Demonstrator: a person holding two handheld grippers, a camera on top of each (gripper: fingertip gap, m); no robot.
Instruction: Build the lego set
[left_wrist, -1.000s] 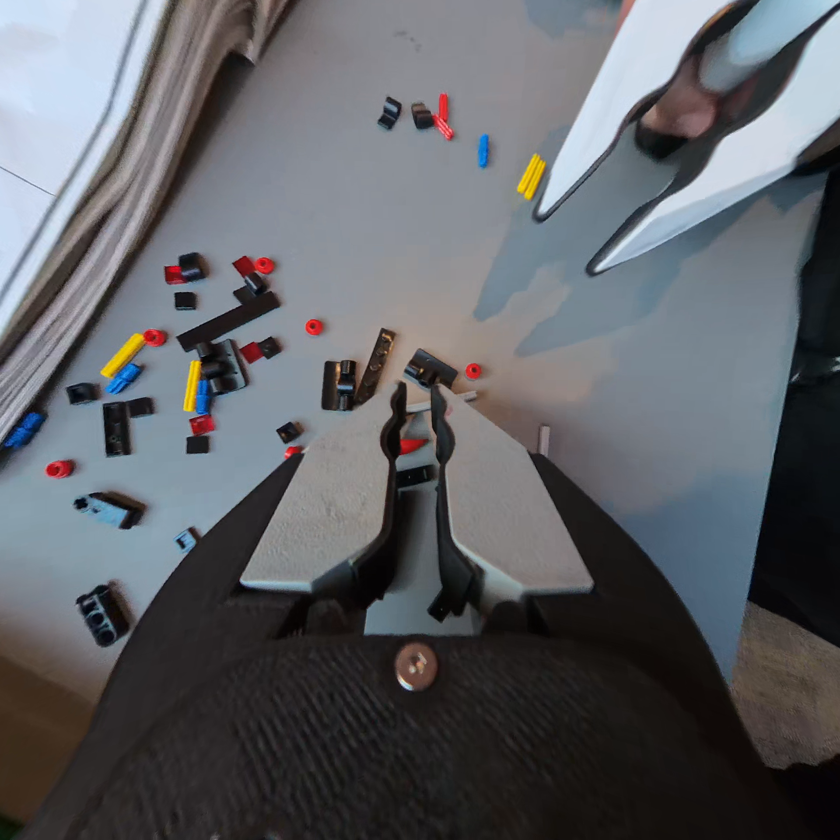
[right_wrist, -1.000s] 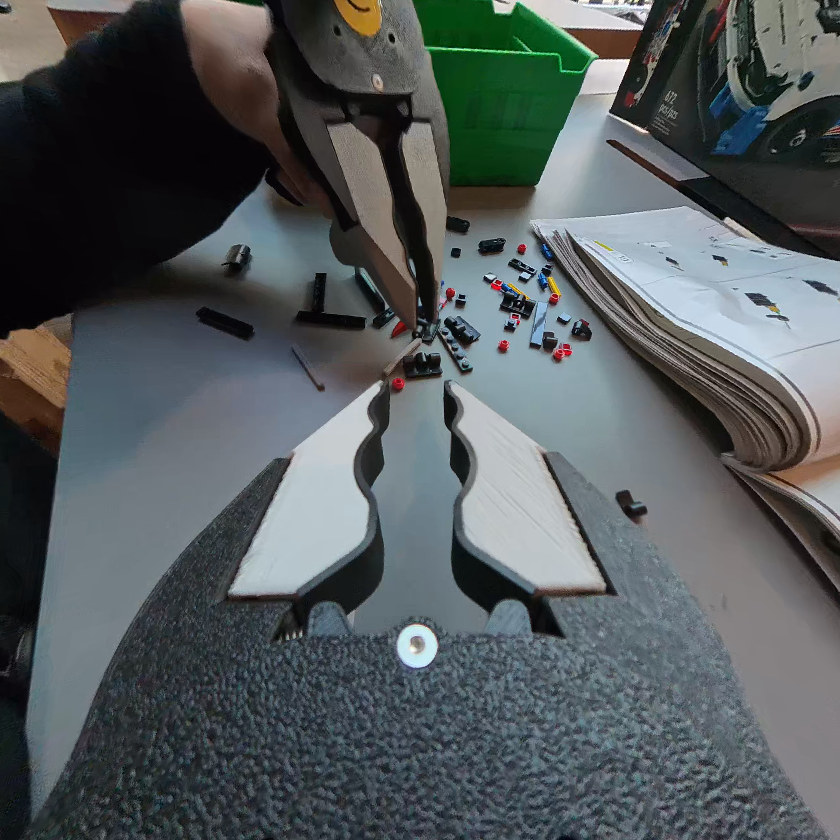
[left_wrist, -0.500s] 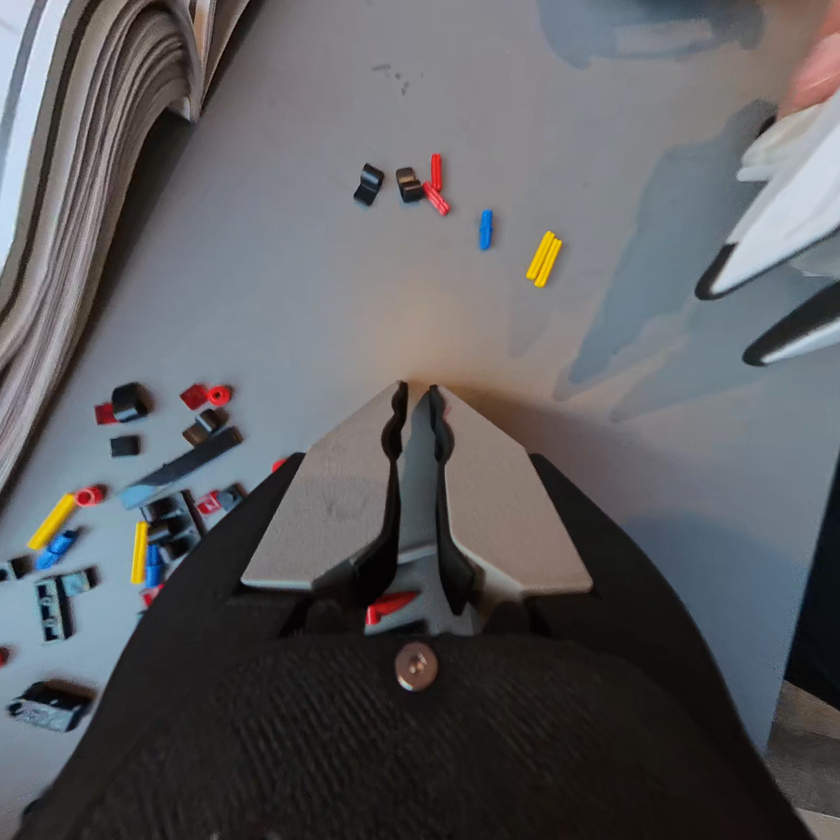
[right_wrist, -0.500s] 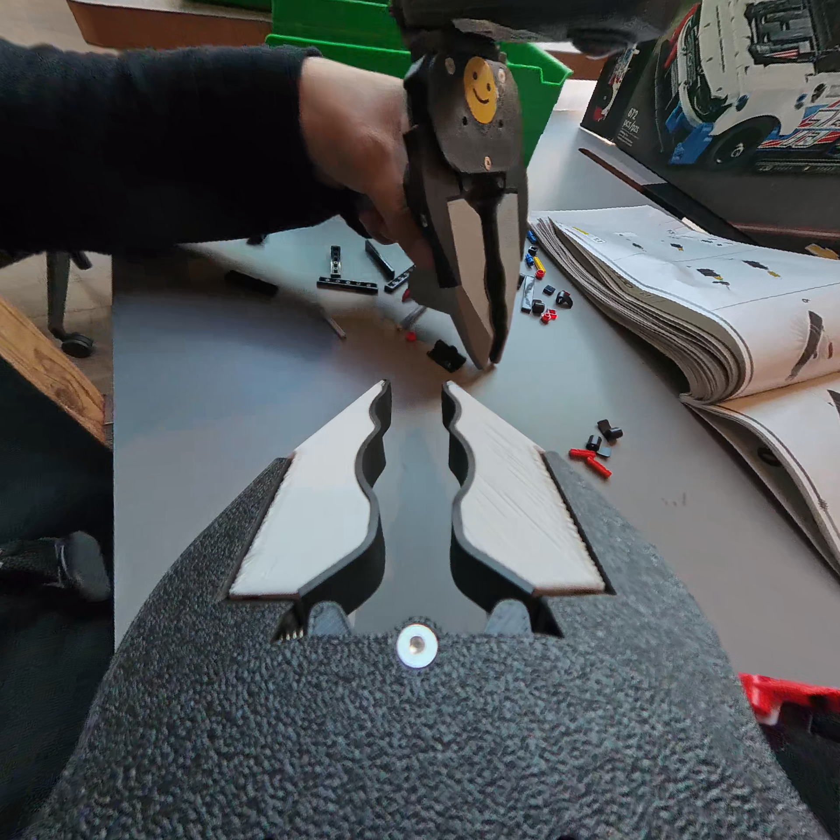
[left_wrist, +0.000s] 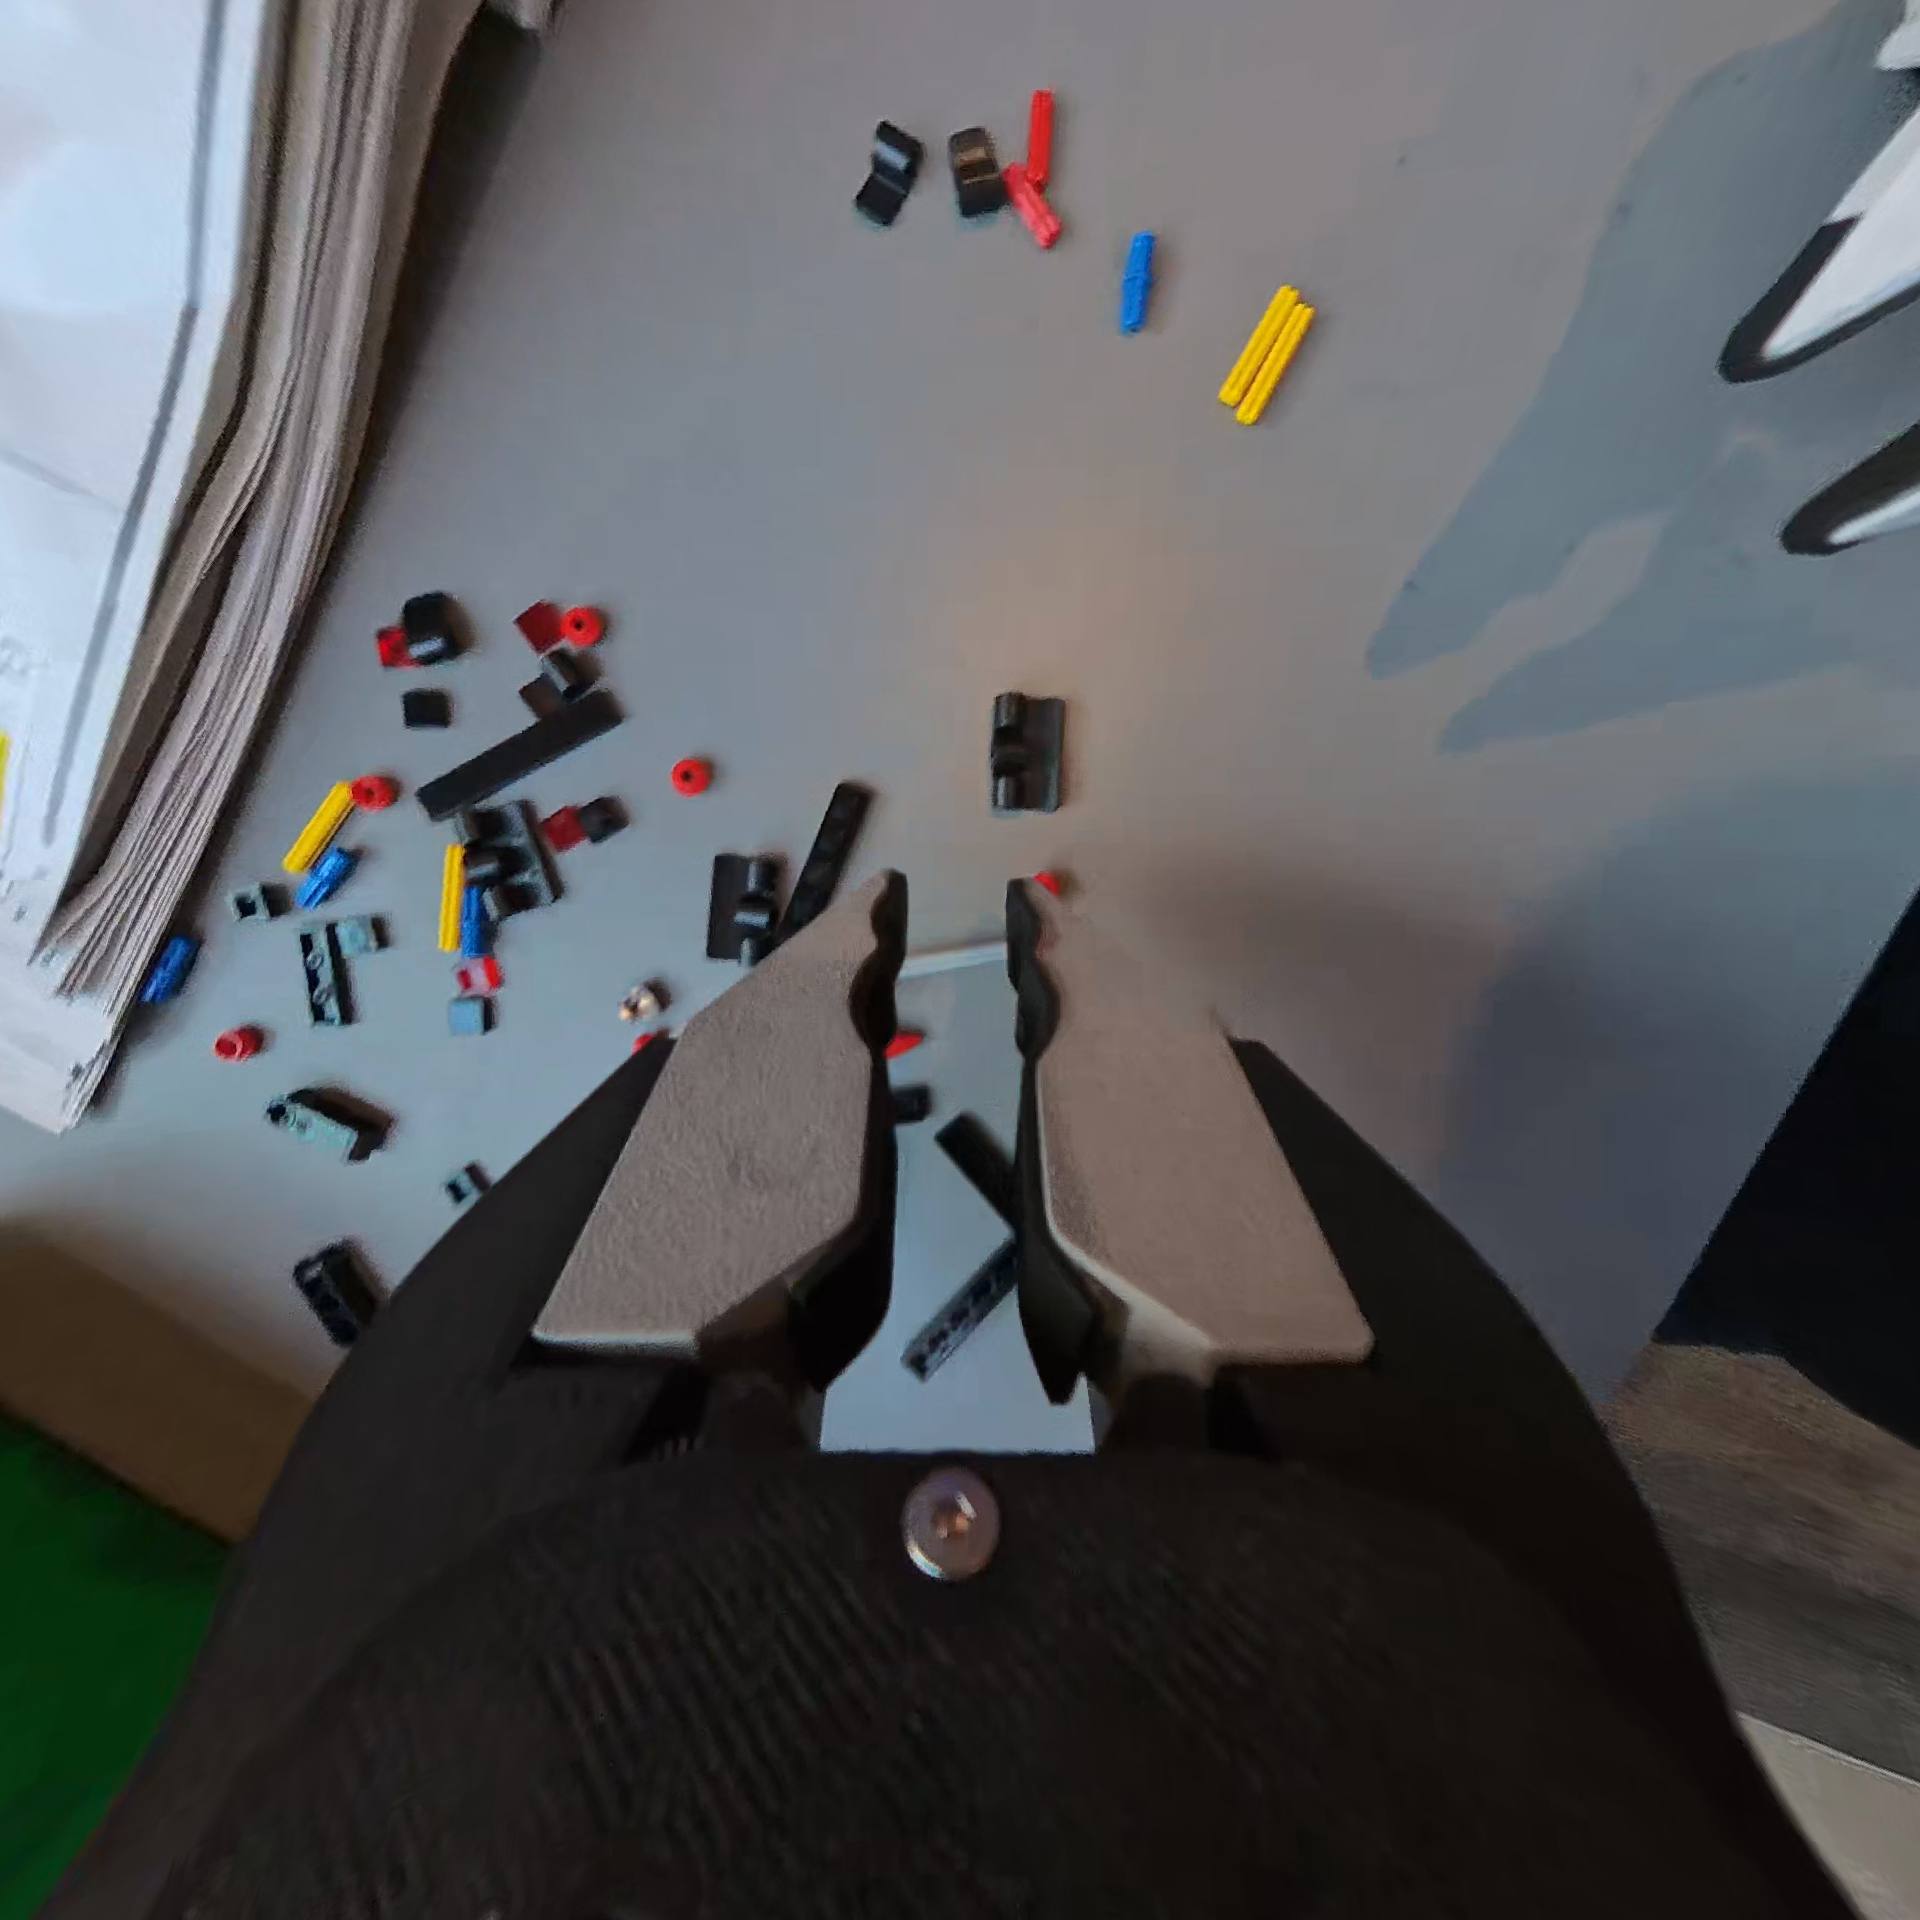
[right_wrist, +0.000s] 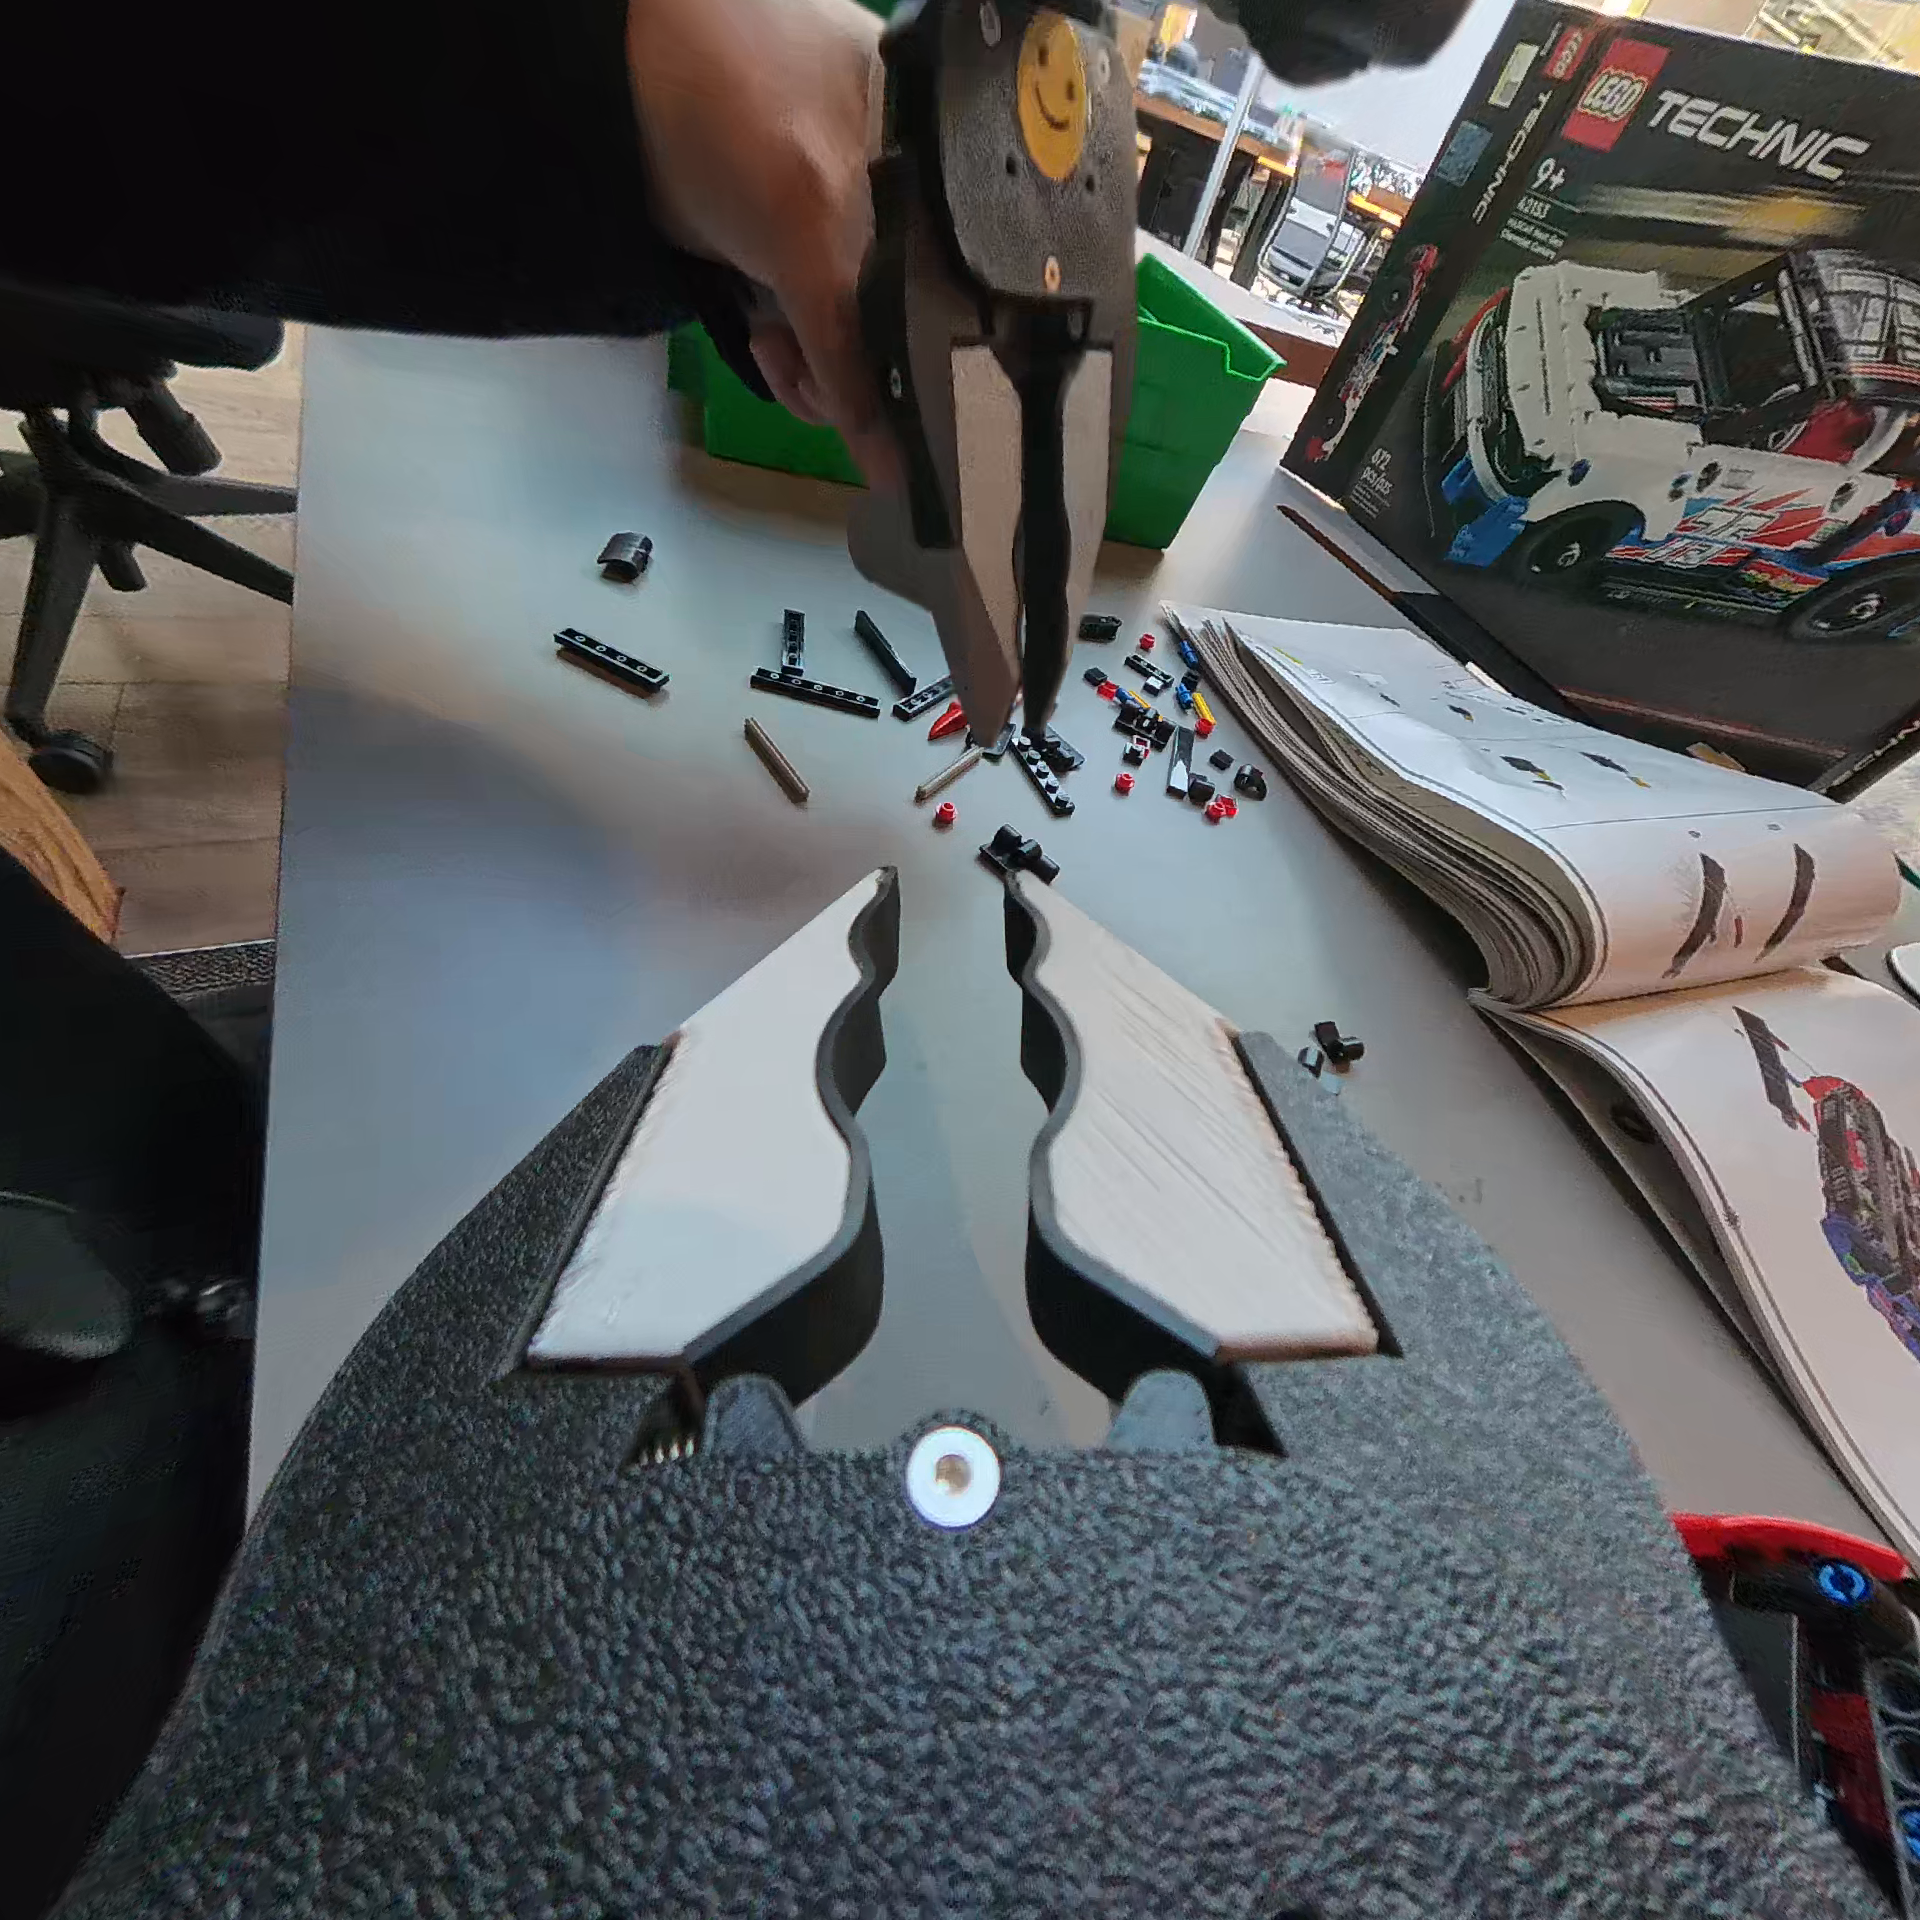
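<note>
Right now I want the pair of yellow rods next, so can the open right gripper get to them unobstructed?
Probably yes. The right gripper is open and empty, and the pair of yellow rods lies on bare grey table with nothing between. The left gripper hovers over other pieces, out of the way.

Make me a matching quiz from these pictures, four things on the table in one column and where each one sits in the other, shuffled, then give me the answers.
Things:
1. green bin
2. instruction book
3. set box
4. left gripper

Places:
A. lying open at the table's right side
B. tips down among the scattered pieces
C. standing upright behind the book
D. at the table's far edge, behind the hand

Pairs: 1-D, 2-A, 3-C, 4-B
</note>
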